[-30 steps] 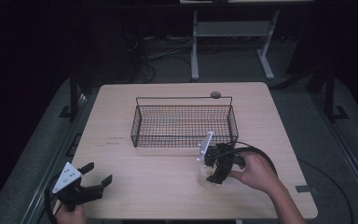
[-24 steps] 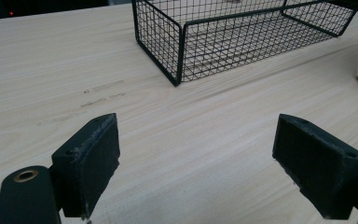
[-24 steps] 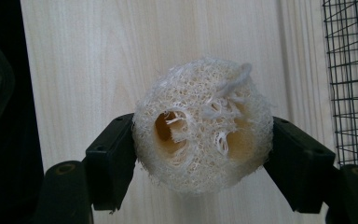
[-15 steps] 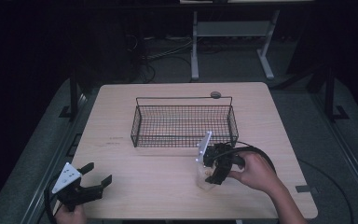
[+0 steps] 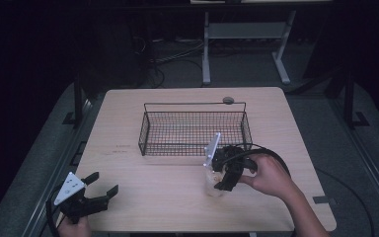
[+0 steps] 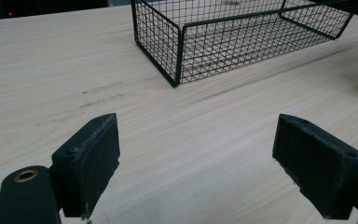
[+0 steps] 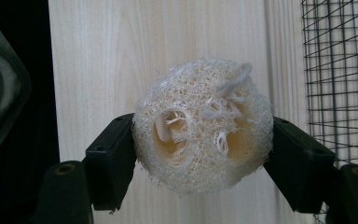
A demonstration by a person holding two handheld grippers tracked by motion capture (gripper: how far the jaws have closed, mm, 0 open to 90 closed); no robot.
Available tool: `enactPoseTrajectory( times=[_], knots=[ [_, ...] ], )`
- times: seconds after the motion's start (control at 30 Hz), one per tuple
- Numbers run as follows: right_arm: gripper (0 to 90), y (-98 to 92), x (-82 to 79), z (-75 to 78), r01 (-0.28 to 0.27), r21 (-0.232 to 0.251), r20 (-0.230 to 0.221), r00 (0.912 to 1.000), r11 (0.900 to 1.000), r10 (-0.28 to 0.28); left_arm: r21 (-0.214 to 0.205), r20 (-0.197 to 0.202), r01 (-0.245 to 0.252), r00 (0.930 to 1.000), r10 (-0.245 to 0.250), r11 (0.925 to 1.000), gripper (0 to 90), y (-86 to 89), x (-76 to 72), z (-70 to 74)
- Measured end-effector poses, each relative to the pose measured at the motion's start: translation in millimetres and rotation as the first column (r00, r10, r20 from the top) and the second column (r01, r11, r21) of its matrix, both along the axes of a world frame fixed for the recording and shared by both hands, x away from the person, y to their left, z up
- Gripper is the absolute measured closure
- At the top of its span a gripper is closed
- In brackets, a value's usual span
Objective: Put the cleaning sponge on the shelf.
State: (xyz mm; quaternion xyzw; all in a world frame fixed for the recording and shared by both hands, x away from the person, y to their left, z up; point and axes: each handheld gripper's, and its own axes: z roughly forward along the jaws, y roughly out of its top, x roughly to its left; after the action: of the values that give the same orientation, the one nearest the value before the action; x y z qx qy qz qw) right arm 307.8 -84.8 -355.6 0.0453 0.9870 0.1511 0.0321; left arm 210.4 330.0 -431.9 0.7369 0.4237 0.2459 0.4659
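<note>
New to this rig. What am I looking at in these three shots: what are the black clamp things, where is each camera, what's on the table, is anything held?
No robot arm here: a person holds a handheld two-jaw gripper in each hand. The high view looks down on the wooden table from above the person's side. The other two pictures come from cameras riding on the grippers, looking along their own black jaws.

On the table stands a black wire basket, with nothing visible inside it.

The left gripper sits at the near left corner, jaws wide apart with bare table between them, as the left gripper view confirms.

The right gripper is closed on a round, pale loofah sponge, pads pressing its two sides. In the high view the right gripper holds it just in front of the basket, over the table.
</note>
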Motion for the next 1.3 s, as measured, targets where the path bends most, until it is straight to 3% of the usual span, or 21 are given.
enactPoseTrajectory(
  times=[0.37, 1.3],
  knots=[
    [28.5, 13.1, -3.1, 20.8, -0.036, -0.001, 0.031, 0.9989, 0.9994, 0.036, -0.004, 0.006, 0.001, 1.0000, -0.001, 1.0000, 13.9, 0.9, -0.1, 0.3],
    [28.6, 27.4, 8.7, 52.5, -0.072, -0.010, 0.039, 0.9966, 0.9973, 0.072, -0.016, 0.005, -0.002, 1.0000, 0.003, 0.9999, 13.9, 1.8, 0.2, 0.3]
  ],
)
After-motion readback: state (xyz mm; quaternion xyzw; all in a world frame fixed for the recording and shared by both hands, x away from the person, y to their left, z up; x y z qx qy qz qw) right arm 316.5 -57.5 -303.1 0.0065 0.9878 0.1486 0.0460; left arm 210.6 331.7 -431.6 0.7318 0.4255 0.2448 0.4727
